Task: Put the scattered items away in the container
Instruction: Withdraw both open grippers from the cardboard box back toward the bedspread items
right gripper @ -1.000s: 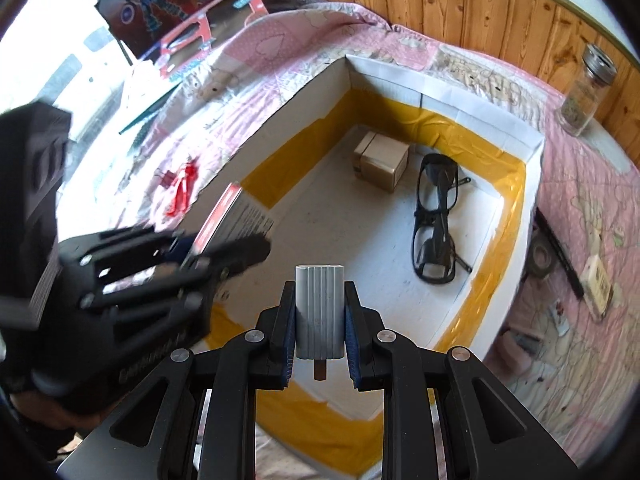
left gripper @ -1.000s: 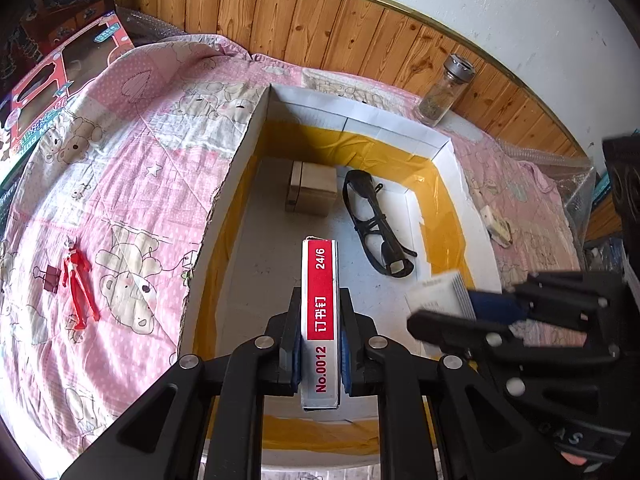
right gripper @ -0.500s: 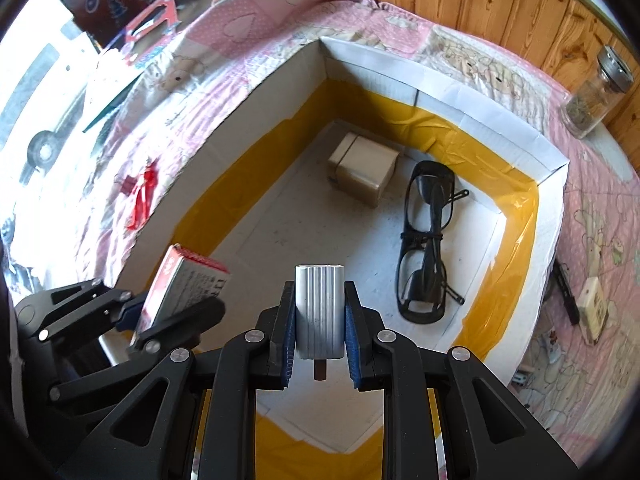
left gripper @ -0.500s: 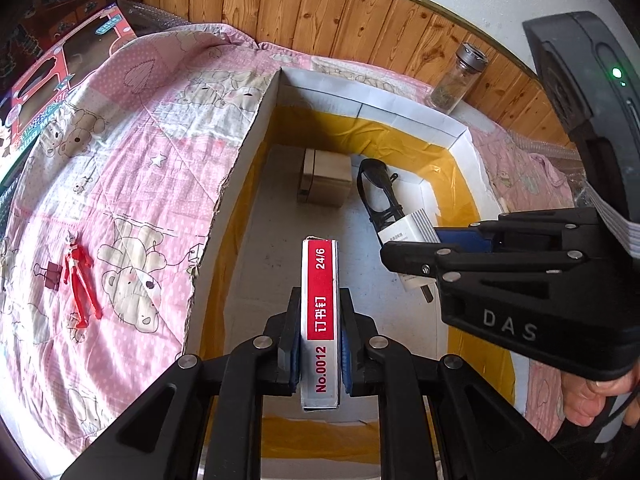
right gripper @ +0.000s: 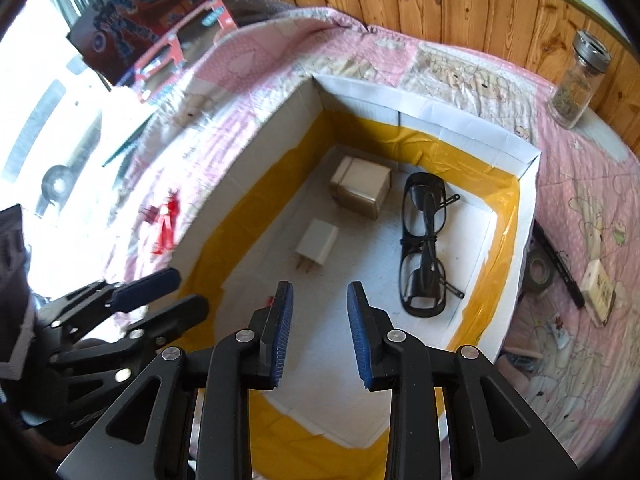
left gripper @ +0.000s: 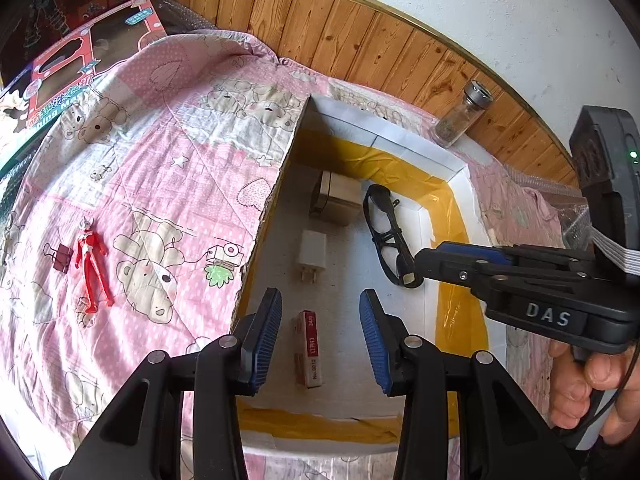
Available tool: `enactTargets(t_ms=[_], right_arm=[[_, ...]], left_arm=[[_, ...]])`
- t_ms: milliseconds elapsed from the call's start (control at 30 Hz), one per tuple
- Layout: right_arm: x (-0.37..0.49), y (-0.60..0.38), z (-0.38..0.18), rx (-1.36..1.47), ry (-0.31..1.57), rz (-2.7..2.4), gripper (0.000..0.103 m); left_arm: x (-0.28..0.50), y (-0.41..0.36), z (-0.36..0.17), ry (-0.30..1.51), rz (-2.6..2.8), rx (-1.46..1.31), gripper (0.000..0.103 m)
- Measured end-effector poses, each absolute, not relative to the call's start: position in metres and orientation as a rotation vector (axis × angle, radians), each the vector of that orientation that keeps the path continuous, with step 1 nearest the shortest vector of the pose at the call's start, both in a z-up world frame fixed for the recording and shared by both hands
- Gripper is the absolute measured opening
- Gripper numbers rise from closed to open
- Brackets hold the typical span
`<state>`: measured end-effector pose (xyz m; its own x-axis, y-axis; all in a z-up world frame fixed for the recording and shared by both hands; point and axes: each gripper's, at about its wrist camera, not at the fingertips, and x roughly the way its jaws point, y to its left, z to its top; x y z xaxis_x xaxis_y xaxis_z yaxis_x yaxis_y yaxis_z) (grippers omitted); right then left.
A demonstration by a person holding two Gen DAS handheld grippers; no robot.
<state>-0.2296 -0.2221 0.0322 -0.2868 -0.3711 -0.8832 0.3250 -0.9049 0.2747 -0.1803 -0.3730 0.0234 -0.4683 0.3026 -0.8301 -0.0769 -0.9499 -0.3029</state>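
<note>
Left wrist: left gripper (left gripper: pixel 320 334) wide open, empty, staple box (left gripper: pixel 307 349) flat on container (left gripper: pixel 384 136) floor below, charger (left gripper: pixel 312 249) beyond; right wrist: right gripper (right gripper: pixel 320 330) open, empty, staple box mostly hidden behind finger, glasses (right gripper: pixel 426 240) fully visible.

White container (left gripper: pixel 400 140) with yellow-taped inner walls; pink quilt (left gripper: pixel 168 168) printed with bears and hearts; red-and-white staple box (left gripper: pixel 309 348); white charger (left gripper: pixel 312 250); black glasses (right gripper: pixel 426 244); tan box (right gripper: pixel 362 186); red figure (left gripper: pixel 92 260).
</note>
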Motion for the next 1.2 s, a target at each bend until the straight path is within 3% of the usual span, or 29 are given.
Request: enactTargets(t_ms=[733, 1200], right_arm=[[-0.100, -0.176, 0.066, 1.261, -0.242, -2.241, 0.031], [-0.015, -0.090, 0.039, 1.215, -0.525, -2.266, 0.032]], left_arm=[[-0.100, -0.337, 0.067, -0.148, 2.546, -1.377, 0.042], [-0.040, -0.253, 0.068, -0.013, 2.402, -1.343, 0.042]])
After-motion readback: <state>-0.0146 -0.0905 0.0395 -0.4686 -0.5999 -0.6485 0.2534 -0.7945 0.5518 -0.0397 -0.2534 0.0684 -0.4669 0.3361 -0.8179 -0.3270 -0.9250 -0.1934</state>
